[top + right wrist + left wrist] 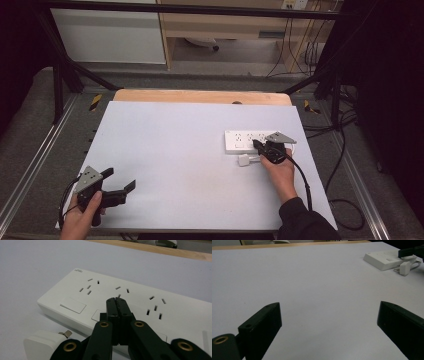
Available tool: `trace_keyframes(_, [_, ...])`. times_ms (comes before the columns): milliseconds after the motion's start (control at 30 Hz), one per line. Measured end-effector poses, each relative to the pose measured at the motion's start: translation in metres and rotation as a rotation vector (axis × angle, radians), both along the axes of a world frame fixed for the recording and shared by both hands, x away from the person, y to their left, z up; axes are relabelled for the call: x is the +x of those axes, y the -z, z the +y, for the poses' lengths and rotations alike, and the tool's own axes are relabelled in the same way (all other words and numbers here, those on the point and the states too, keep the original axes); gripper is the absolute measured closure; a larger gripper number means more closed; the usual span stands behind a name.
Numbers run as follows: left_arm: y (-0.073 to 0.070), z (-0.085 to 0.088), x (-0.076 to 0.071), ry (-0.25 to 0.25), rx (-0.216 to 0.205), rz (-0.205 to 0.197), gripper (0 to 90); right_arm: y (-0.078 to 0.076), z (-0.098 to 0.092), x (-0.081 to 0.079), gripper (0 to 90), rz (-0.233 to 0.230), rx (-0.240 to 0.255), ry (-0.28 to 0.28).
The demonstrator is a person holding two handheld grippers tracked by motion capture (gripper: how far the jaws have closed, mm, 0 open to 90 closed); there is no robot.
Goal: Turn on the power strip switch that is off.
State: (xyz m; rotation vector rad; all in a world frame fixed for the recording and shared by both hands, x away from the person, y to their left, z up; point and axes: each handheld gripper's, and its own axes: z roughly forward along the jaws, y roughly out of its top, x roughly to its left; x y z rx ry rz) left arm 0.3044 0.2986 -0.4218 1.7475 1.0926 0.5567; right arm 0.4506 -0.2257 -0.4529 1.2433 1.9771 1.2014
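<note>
On the pale surface (175,150), a white power strip (245,141) lies near the right edge, toward the far side. Just in front of it, on the side nearer the person, a small white plug (243,160) rests on the surface with its metal prongs turned toward the strip.

The right tool (260,146) is over the strip's near edge, its two black jaws pressed together with nothing between them. In the right gripper view the closed tips (116,301) sit above the strip's middle set of sockets, and the plug (43,345) lies beside the jaws at the lower left.

The left tool (120,181) is at the surface's near left corner, well apart from the strip, its jaws spread wide and empty.
</note>
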Motion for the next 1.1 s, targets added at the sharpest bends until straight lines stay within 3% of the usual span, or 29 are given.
trace_keyframes(667, [0.000, -0.001, 0.000, -0.001, 0.001, -0.002, 5.4, 0.001, -0.003, 0.001, 90.0, 0.014, 0.018, 0.011])
trace_keyframes(933, [0.000, 0.004, -0.001, -0.039, -0.017, -0.005, 5.4, -0.005, -0.005, 0.000, 90.0, -0.015, 0.040, 0.003])
trace_keyframes(1100, [0.001, 0.005, 0.000, -0.038, -0.012, -0.001, 5.3, -0.008, -0.004, -0.003, 90.0, -0.026, 0.045, 0.000])
